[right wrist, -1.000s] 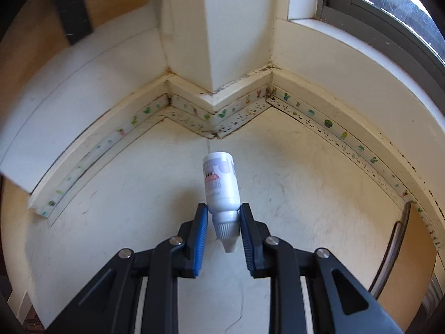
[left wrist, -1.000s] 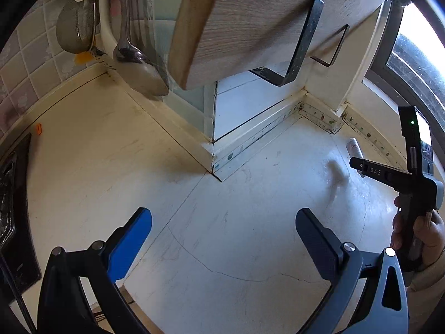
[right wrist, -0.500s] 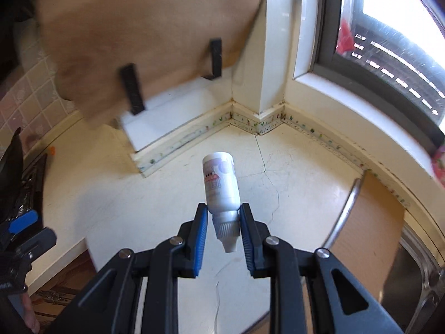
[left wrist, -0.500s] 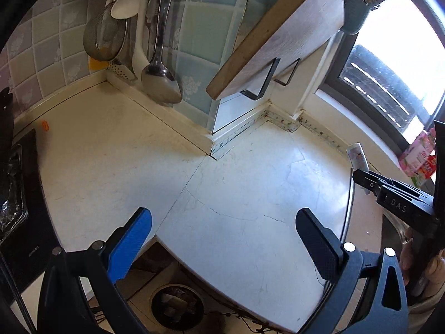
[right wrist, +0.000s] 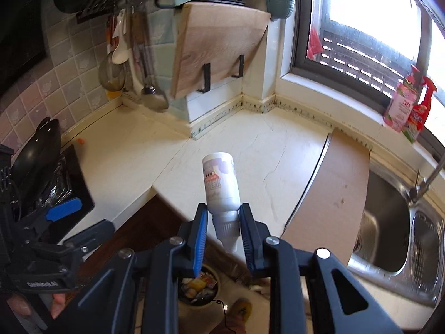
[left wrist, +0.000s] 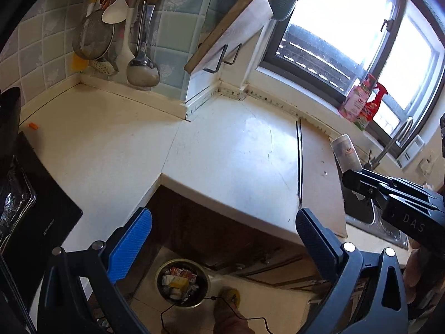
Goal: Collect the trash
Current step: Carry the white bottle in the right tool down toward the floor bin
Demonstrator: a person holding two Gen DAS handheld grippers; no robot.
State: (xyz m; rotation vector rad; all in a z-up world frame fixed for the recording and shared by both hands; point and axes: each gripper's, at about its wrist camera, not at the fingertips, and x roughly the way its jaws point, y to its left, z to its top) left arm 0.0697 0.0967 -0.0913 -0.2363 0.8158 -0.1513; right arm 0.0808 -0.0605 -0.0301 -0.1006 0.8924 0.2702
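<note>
My right gripper [right wrist: 224, 215] is shut on the neck of a small white plastic bottle [right wrist: 220, 183], whose body sticks out ahead above the counter's front edge. The left wrist view shows the same bottle [left wrist: 346, 153] at the right, sticking out of the right gripper [left wrist: 358, 179]. My left gripper [left wrist: 224, 221] is open with nothing between its fingers, hanging above the counter edge. Below on the floor stands a round trash bin [left wrist: 182, 282] with wrappers in it; in the right wrist view the trash bin [right wrist: 198, 288] shows between the jaws. The left gripper [right wrist: 80, 217] appears at the left there.
White counter [left wrist: 222, 150] with a black stove [left wrist: 36, 206] at the left and a steel sink [right wrist: 389, 231] at the right. A brown board [right wrist: 331, 203] lies beside the sink. Utensils [left wrist: 139, 41] and a cutting board [right wrist: 219, 47] hang on the wall. Spray bottles [right wrist: 408, 105] stand on the sill.
Both grippers have pulled back and up from the counter's back corner to its front edge. The bottle stays gripped in the right one. The floor bin has come into view.
</note>
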